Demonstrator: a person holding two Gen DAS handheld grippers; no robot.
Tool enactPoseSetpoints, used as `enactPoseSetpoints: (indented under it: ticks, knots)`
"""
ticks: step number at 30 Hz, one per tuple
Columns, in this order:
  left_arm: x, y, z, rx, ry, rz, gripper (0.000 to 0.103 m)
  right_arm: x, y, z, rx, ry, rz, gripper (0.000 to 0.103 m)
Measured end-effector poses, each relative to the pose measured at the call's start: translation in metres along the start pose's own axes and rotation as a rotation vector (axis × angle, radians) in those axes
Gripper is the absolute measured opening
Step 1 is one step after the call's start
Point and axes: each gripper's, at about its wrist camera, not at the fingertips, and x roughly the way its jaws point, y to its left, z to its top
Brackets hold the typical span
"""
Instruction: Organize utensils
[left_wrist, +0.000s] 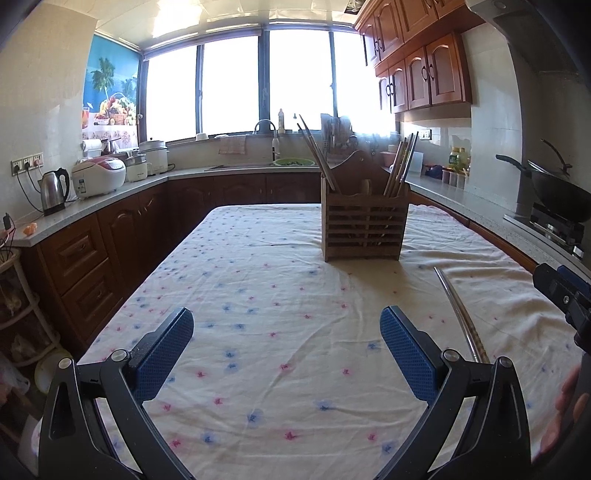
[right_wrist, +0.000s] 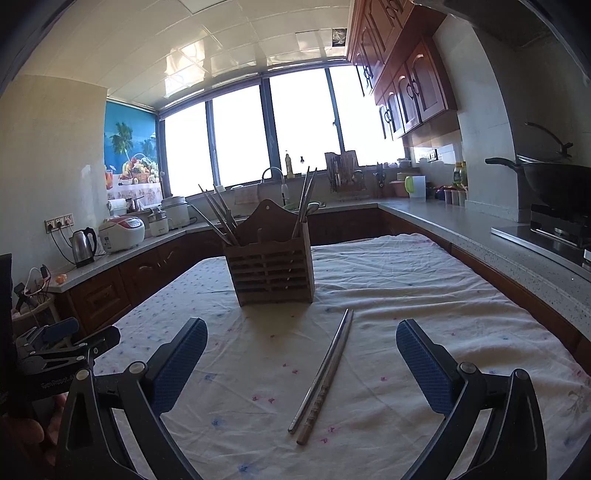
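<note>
A wooden slatted utensil holder (left_wrist: 365, 225) (right_wrist: 271, 260) stands on the cloth-covered table (left_wrist: 258, 280) (right_wrist: 424, 295), with several chopsticks standing in its left and right compartments. A pair of metal chopsticks (right_wrist: 323, 374) lies side by side on the cloth in front of the holder, between my right gripper's fingers; it also shows in the left wrist view (left_wrist: 461, 317). My right gripper (right_wrist: 301, 363) is open and empty above them. My left gripper (left_wrist: 286, 352) is open and empty over bare cloth, left of the chopsticks.
Counters wrap around the table. A kettle (left_wrist: 54, 190) and rice cookers (left_wrist: 98, 177) stand on the left counter, a sink (left_wrist: 266, 162) under the window, a wok (left_wrist: 557, 192) on the stove at right. The left gripper shows at the right view's left edge (right_wrist: 62, 347).
</note>
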Motion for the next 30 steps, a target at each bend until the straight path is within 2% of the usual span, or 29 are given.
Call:
enactPoseSetpoints:
  ticks: [30]
  knots:
    - [-0.0104, -0.0057, -0.0022, 0.018, -0.031, 0.036, 0.103, -0.0091, 0.0042, -0.0033, -0.008, -0.032, 0.010, 0.103]
